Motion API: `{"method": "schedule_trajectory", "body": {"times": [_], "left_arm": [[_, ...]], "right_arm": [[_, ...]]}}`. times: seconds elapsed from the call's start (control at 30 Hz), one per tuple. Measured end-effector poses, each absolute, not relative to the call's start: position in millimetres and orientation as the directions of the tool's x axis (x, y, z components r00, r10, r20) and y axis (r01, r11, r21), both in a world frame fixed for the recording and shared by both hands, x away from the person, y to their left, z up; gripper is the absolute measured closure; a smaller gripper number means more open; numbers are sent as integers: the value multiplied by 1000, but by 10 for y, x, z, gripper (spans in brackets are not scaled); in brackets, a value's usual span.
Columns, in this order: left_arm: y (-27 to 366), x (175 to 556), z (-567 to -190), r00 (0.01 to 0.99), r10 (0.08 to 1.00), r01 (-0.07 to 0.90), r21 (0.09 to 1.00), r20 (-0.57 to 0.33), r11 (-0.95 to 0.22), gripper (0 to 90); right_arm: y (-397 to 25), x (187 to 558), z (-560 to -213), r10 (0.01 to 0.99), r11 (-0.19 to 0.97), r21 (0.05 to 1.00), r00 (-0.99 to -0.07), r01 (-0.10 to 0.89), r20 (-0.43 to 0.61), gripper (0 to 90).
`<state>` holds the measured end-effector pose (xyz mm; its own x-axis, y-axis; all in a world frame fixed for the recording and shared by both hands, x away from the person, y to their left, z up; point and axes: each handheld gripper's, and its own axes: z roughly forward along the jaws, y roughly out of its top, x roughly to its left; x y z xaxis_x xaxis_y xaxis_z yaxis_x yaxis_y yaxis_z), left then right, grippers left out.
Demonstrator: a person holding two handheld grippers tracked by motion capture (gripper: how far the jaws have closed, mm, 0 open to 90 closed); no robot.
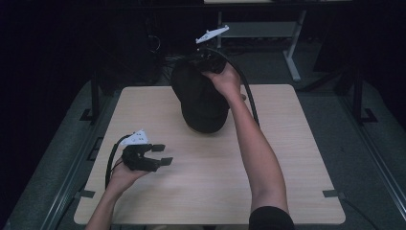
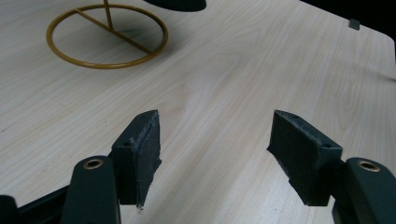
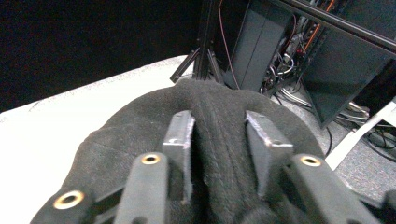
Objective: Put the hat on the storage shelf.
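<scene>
A black cap (image 1: 198, 98) hangs over the far middle of the light wooden table (image 1: 292, 148). My right gripper (image 1: 205, 61) is at its far top, shut on a fold of the cloth. In the right gripper view the cap (image 3: 116, 140) bulges between the jaws of the gripper (image 3: 219, 126). My left gripper (image 1: 163, 154) is open low over the table's front left, with nothing between its jaws. In the left gripper view, beyond that gripper (image 2: 215, 126), a gold ring base with an upright rod (image 2: 107, 35) stands on the table under the cap's dark edge (image 2: 175, 3).
Black tape tabs mark the table's edges (image 1: 332, 193). Dark floor surrounds the table. A white-legged desk frame (image 1: 292, 52) stands behind at the right. Dark racks with cables (image 3: 280, 60) lie beyond the far edge.
</scene>
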<state>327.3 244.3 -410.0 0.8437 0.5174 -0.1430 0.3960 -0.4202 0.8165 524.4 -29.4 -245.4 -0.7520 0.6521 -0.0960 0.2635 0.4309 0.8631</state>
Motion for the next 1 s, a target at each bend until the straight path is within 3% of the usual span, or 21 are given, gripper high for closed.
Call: {"method": "schedule_trajectory", "body": {"times": [0.23,1.0], "left_arm": [[2449,3272,-4105,843,519,397,816,-143,-420,328],[2489,3277,-4125,830,539,410,810,-141,-420,321]], "right_arm": [[-286,5206,-2465,657,454,856,-742,246,-135,462],[-480,5119,-2450,639,401,875,-767,272,-55,362]]}}
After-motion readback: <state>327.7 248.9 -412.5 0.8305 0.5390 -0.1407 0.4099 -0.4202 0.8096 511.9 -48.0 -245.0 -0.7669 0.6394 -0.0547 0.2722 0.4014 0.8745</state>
